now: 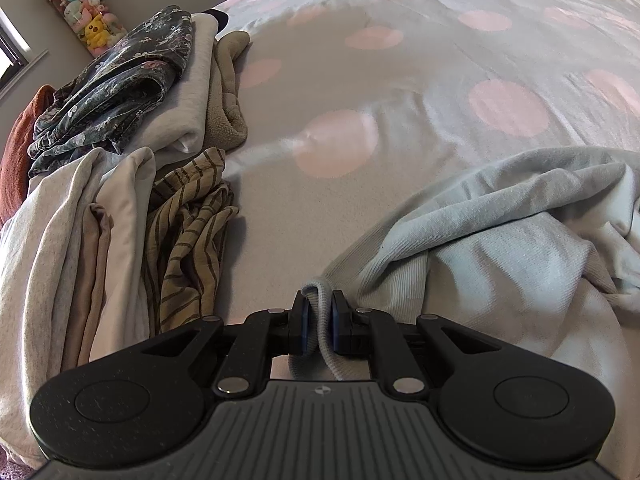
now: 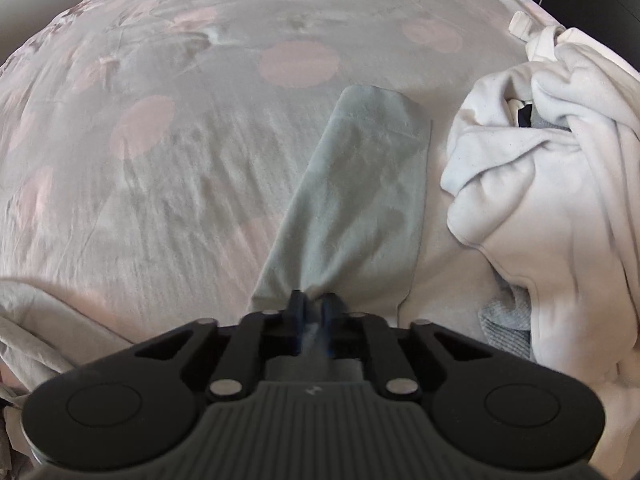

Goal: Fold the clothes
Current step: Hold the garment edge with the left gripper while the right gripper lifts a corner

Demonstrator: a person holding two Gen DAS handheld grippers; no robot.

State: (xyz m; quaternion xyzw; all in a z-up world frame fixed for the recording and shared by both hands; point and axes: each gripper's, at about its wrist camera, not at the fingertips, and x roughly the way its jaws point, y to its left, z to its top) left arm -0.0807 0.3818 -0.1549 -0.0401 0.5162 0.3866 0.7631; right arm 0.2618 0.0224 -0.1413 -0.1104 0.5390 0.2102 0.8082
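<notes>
With the left gripper (image 1: 319,312) pinching the pale garment's ribbed hem (image 1: 320,340) and the right gripper (image 2: 315,312) clamping its sleeve (image 2: 360,184), I'd pull both taut and lay it flat mid-bed (image 1: 400,80).

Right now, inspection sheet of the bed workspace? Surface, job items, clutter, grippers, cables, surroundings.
Surface: bedspread, pale with pink dots, wrinkled.
Job's things: pale blue garment, bunched in the left view; its sleeve lies flat and stretched in the right view.
Clutter: folded stack with dark floral piece on top, striped garment in front of it; crumpled white garment at right.
Grippers: left gripper shut on a ribbed edge of the blue garment; right gripper shut on the sleeve end.
Cables: nothing seen.
Surroundings: hanging plush toys on the wall, window edge beside them.
</notes>
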